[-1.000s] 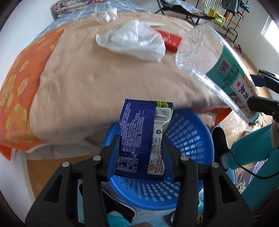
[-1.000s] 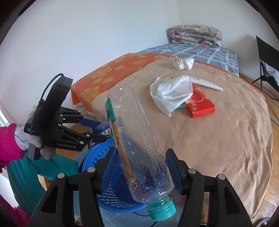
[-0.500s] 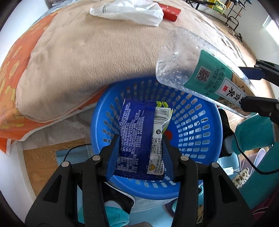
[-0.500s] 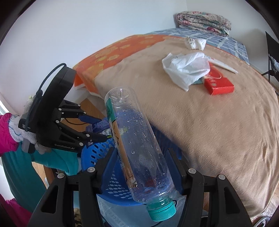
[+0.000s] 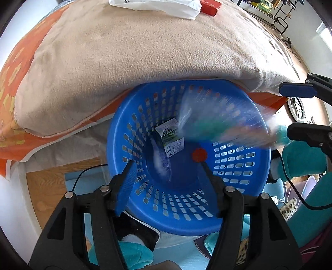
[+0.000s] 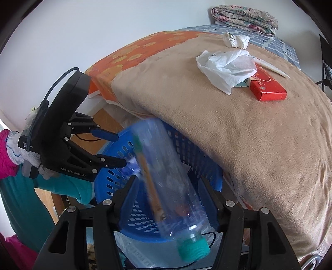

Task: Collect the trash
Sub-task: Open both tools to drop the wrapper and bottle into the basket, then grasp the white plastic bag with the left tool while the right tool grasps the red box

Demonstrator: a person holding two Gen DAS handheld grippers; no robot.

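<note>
- Left wrist view: left hand-held gripper point(image 5: 166, 166) is opening, nothing between its jaws; the blue wrapper point(image 5: 162, 165) is dropping into the blue basket point(image 5: 186, 220). Stay centred over the rim.
- Right wrist view: right hand-held gripper point(image 6: 168, 180) is opening, the blurred bottle point(image 6: 166, 182) slipping free over the basket. The bed's blanket point(image 6: 249, 135) overhangs the rim; a white bag point(image 6: 226, 64) and red box point(image 6: 267, 88) are still uncollected.

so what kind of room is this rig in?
Most likely a bedroom in a home. A bed with a tan blanket fills the view, a folded quilt sits at its far end, and a blue laundry-style basket stands on the wooden floor beside it.
</note>
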